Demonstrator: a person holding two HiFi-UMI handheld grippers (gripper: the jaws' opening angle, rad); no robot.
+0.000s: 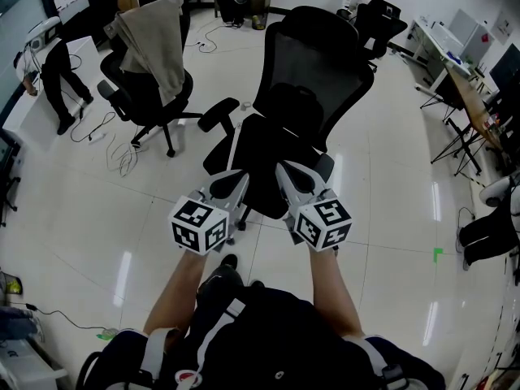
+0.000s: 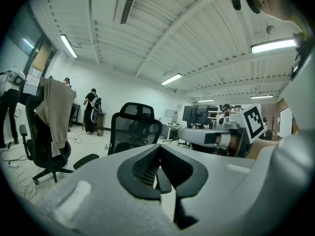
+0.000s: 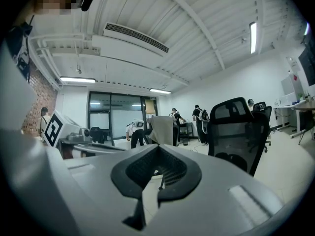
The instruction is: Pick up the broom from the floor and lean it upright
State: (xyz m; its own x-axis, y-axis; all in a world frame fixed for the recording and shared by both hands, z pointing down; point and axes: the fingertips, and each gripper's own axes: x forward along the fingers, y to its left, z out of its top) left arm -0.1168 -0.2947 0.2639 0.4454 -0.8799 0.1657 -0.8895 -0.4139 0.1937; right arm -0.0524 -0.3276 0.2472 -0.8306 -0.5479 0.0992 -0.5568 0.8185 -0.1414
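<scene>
No broom shows in any view, so where it lies on the floor (image 1: 382, 218) cannot be told. Both sets of fingers are clenched on nothing: the left gripper (image 2: 158, 147) and the right gripper (image 3: 158, 148) are held side by side, pointing at the chair (image 1: 313, 80) in the middle of the head view.

A broom is probably light, with a long, stiff stick and a heavier head at one end, so it would tip towards the bristles if gripped far from them. The smooth, round stick may turn or slide between the fingers. A firm hold on the stick, one gripper near its middle and the other higher up, looks safest.

The chair stands just beyond the fingertips and blocks the way ahead. A second chair (image 1: 154, 47), draped with a beige cloth (image 1: 158, 43), sits at upper left, with loose cables (image 1: 122, 153) beside it. Benches (image 1: 475, 96) line the right edge.
</scene>
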